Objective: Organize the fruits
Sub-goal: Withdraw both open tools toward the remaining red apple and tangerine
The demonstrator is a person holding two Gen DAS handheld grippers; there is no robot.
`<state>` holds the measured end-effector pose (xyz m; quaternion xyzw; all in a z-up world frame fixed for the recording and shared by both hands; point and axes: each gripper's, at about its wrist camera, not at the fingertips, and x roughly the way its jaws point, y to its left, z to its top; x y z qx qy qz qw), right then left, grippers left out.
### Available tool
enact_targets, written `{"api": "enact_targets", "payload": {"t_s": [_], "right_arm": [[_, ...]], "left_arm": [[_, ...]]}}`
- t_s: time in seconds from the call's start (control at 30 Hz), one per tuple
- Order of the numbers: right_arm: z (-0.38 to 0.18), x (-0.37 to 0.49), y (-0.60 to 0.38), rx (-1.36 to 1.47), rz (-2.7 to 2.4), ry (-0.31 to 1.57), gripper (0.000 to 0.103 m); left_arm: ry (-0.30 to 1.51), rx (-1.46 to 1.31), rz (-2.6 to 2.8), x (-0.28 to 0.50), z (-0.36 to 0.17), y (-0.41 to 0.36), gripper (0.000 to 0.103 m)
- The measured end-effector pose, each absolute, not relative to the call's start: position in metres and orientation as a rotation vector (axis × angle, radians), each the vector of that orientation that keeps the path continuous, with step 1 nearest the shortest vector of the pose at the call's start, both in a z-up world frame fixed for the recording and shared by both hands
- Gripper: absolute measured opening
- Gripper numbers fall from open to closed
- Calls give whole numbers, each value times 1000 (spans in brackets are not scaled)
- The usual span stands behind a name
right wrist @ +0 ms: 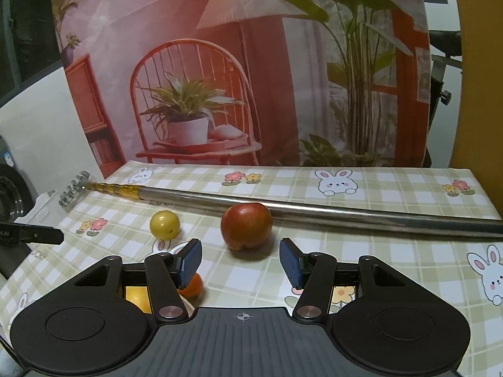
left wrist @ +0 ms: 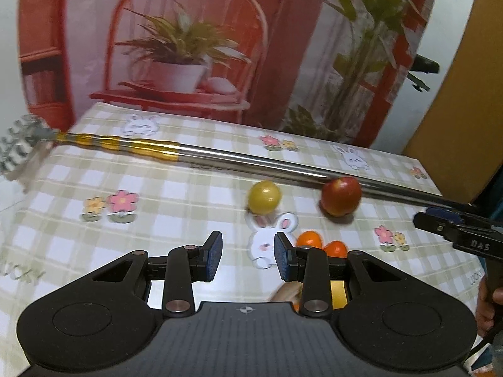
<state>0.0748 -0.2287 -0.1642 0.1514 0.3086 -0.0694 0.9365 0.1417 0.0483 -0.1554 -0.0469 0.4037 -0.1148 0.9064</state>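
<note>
Both hand-held grippers, left (left wrist: 248, 256) and right (right wrist: 240, 262), gape empty; round glossy apple (right wrist: 246, 226) mid-frame, smooth steel pole (right wrist: 314, 209) behind.

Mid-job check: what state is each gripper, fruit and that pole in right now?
Left gripper: jaws open, empty.
Right gripper: jaws open, empty, facing the red apple.
Red apple: loose on the table, beside the pole.
Yellow fruit: loose on the table, ungrasped.
Orange fruits: partly hidden behind the left gripper.
Telescopic pole: lying flat across the tablecloth.
</note>
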Motion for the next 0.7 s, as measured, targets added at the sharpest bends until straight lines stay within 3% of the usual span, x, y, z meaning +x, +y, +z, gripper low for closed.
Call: {"api": "enact_targets", "payload": {"t_s": [0.33,0.7], "right_arm": [[-175,91,-248,316,-183,642,52],[-188,96,-262,364,-191,648,52]], "left_arm": [[1001,-108,-376,192,-195,-5,38],[1164,-295,-363,234,-236,-8,38]]}}
